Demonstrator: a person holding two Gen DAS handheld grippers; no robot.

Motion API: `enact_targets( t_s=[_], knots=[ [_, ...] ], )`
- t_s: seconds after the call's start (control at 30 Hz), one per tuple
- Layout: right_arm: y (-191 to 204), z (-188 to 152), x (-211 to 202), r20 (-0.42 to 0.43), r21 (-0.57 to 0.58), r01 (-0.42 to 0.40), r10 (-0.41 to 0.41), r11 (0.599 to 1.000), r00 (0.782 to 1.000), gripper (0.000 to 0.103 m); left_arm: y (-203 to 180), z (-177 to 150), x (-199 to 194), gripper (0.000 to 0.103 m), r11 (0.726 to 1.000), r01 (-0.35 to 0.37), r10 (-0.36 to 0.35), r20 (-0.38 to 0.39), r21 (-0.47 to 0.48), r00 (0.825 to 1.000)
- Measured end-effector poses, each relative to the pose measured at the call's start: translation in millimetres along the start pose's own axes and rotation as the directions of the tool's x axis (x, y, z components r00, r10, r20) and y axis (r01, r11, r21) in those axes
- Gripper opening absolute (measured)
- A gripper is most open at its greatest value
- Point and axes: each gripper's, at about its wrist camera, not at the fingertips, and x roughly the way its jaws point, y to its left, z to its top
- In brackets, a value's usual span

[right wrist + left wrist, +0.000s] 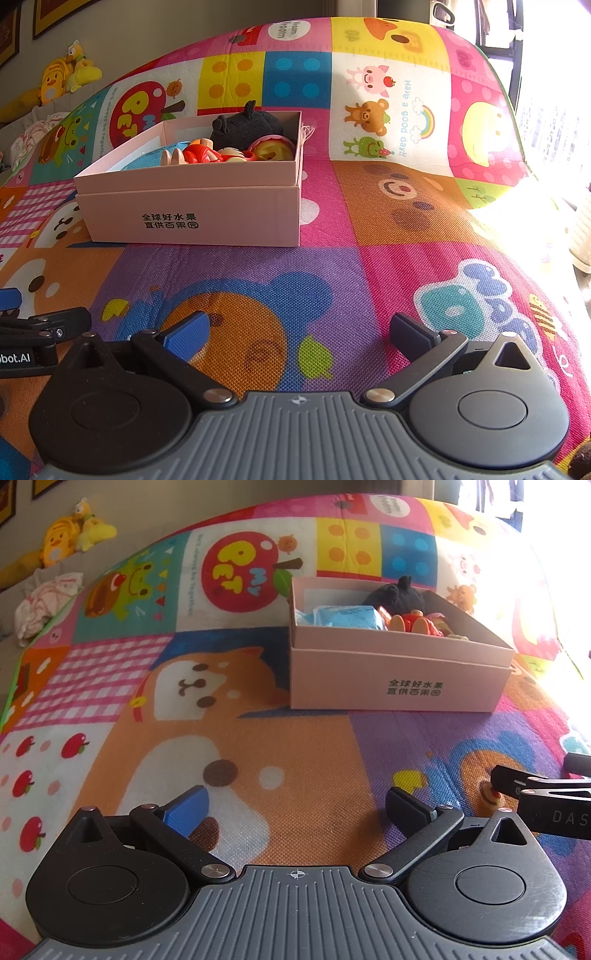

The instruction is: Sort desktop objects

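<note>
2 empty claws (295, 805) (299, 332) gape near the filled pink box (391, 679)

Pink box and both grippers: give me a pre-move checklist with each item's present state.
1. Left gripper open, holding nothing: ok.
2. Right gripper open, holding nothing: ok.
3. Pink box uncovered and upright on the play mat: ok.
4. Toys inside the box, including the black plush and red figure: ok.
5. Mat between the grippers and the box free of loose items: ok in both views.
6. Nothing left outside both views: cannot tell; a dark fuzzy object shows at the right wrist view's corner.
</note>
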Motion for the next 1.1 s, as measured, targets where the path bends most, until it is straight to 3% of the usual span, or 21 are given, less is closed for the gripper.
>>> enact_targets(
  t_s=[1.1],
  knots=[
    [-0.1,0.1,-0.2,0.0,0.0,0.0,0.0,1.0,1.0,0.103,-0.7,-1.2,-1.8,0.103,1.0,-0.003,0.003,0.008,0.0,1.0]
  ],
)
